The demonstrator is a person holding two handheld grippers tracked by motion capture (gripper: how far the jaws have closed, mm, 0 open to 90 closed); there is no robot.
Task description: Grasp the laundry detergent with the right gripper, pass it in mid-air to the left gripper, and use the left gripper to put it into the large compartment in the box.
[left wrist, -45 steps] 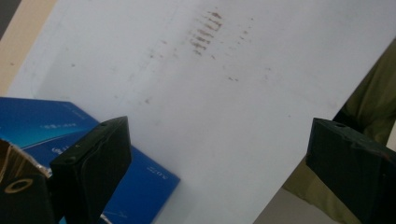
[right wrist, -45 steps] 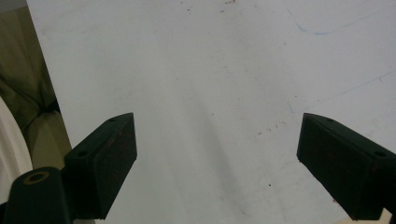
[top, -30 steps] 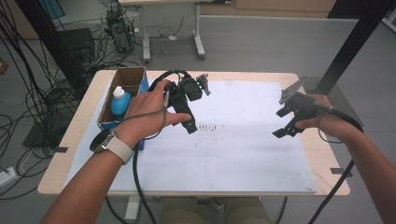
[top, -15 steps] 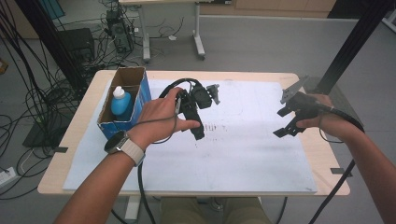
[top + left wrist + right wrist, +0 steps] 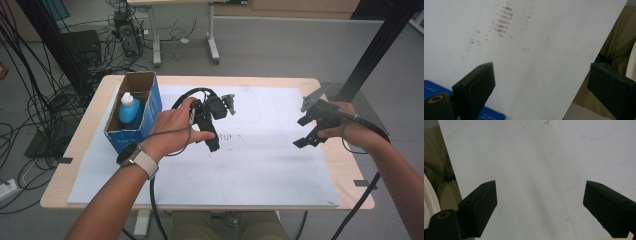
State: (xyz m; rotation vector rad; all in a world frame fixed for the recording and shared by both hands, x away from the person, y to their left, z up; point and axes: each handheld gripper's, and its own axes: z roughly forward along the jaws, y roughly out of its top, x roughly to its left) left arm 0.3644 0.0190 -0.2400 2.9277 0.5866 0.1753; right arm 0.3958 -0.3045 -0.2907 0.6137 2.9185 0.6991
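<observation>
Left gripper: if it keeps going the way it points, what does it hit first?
Probably the white sheet: the left gripper, open and empty, points down at a bare stretch near reddish smudges. Depth unclear.

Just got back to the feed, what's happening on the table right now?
A person holds a gripper in each hand over a white sheet on the table. The left gripper hangs open above some reddish marks, beside a box holding a blue bottle. The right gripper is open near the sheet's right edge. Neither holds anything.
</observation>
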